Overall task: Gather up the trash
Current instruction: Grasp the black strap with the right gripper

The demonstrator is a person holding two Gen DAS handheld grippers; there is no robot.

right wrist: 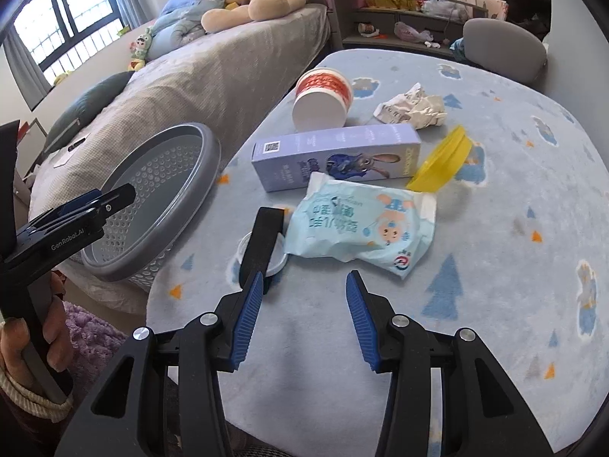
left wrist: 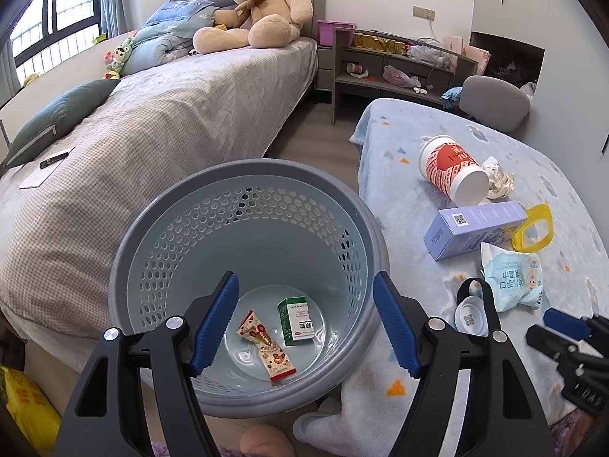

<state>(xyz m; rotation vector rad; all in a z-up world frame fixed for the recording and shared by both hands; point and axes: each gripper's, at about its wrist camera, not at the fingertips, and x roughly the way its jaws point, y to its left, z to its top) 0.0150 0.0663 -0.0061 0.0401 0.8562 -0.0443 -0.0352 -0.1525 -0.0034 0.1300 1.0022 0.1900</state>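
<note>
Beside the desk, left tongs: the left tongs (left wrist: 304, 323) hang over the mouth of the grey perforated waste basket (left wrist: 167, 205), jaws spread wide with nothing between the blue pads.
Waste basket: it stands just off the left edge of the desk (right wrist: 495, 198), between the desk and the bed (left wrist: 152, 114).
Inside the basket: a small green-and-white box (left wrist: 298, 320) and a red-printed snack wrapper (left wrist: 266, 342) lie side by side on the bottom.
Right tongs: the right tongs (right wrist: 304, 316) hover low over the blue blanket on the desk, to the right of the basket; jaws partly apart and empty.
Wet-wipes pack: the pale blue pack (right wrist: 361, 228) lies on the desk just ahead of the right tongs, well right of the basket.
Black strap and white lid: a black strap (right wrist: 266, 236) lies across a small white lid (right wrist: 279, 262), touching the left end of the pack, nearest the basket of the desk items.
Purple carton: the long carton (right wrist: 335, 160) lies behind the pack, its left end pointing toward the basket.
Yellow lid: it (right wrist: 441, 160) leans at the right end of the carton.
Paper cup: the red-and-white cup (right wrist: 323, 103) lies on its side behind the carton.
Crumpled paper: it (right wrist: 415, 108) sits right of the cup, farthest from the basket.
Person: a hand (right wrist: 26, 342) grips the left tool's handle, below the basket in the right wrist view.
</note>
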